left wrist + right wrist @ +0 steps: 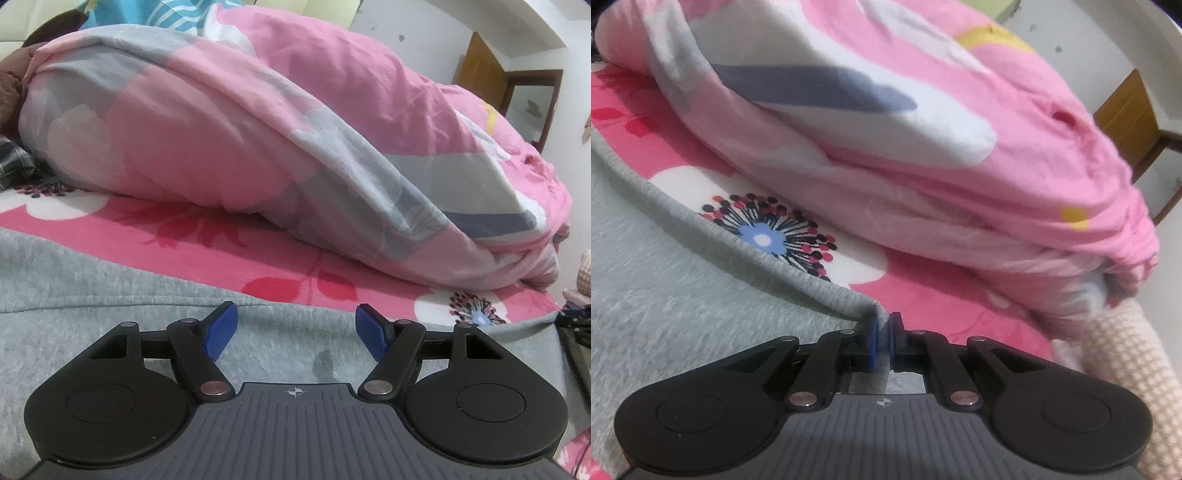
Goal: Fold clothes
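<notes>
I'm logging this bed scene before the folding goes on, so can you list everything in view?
grey garment: one, grey, spread in front on the bedsheet.
bedsheet: one, pink floral, underneath.
duvet: one, pink and grey, bunched behind.
knit fabric: one, cream, far right.
checked cloth: one, dark, far left.
door: one, brown, background.
left gripper: jaws open above the garment.
right gripper: jaws shut on the garment's edge.
</notes>
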